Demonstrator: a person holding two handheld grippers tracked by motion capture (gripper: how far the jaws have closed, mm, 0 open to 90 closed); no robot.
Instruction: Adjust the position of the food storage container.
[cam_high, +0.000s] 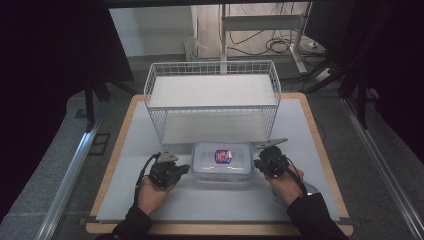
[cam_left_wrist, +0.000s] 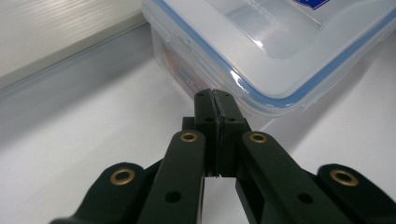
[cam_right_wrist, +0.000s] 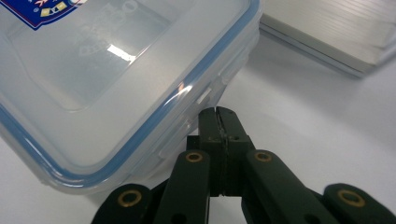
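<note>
A clear plastic food box (cam_high: 222, 161) with a blue-sealed lid and a blue and red label lies on the white table mat, in front of the wire rack. My left gripper (cam_high: 186, 169) is at the box's left side, jaws shut with nothing between them. In the left gripper view its tips (cam_left_wrist: 215, 95) meet just below the lid rim of the box (cam_left_wrist: 261, 51). My right gripper (cam_high: 258, 163) is at the box's right side, also shut and empty. In the right gripper view its tips (cam_right_wrist: 218, 113) lie close to the side clip of the box (cam_right_wrist: 112, 79).
A white wire rack (cam_high: 212, 100) with two shelves stands behind the box, its lower shelf (cam_left_wrist: 56, 32) near the table. The wooden table edge (cam_high: 220, 229) runs along the front. Cables and a metal stand lie on the floor behind.
</note>
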